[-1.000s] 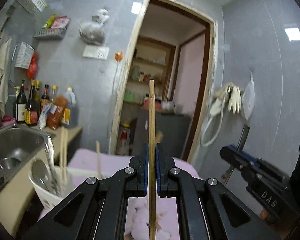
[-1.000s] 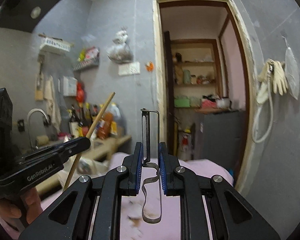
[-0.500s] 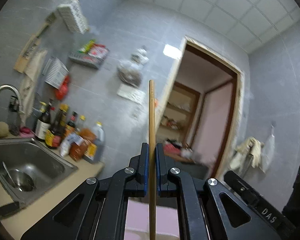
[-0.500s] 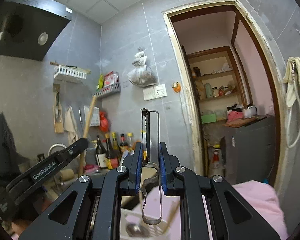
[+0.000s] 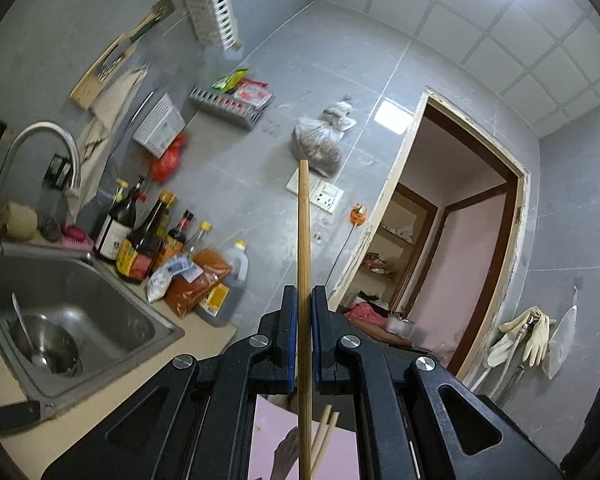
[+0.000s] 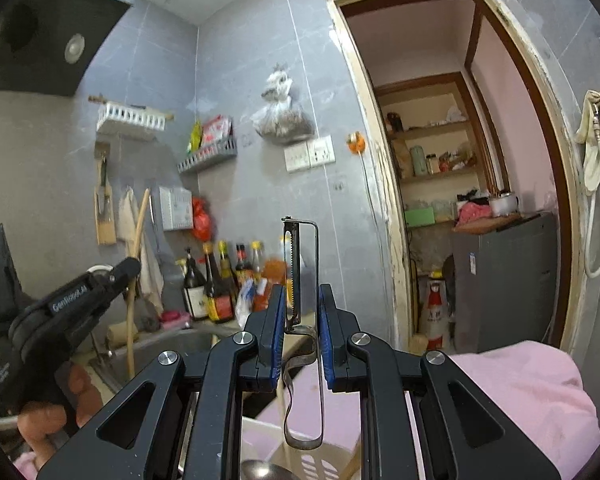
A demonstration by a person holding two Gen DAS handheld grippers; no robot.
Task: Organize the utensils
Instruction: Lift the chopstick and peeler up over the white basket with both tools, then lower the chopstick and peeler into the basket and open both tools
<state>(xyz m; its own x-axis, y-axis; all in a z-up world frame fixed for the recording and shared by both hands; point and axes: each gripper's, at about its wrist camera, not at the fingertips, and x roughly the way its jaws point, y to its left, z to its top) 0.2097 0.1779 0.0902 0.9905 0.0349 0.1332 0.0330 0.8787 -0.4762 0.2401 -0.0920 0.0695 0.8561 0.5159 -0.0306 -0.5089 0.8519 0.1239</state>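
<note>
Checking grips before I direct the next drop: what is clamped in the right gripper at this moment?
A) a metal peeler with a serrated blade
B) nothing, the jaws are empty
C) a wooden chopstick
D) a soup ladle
A: in the right wrist view the right gripper is shut on the metal peeler, its serrated blade standing up between the blue pads; the chopstick is in the left gripper.

Grey-tiled kitchen walls, steel sink, open doorway.

One chopstick, one peeler, two tools, one sink, one faucet.
</note>
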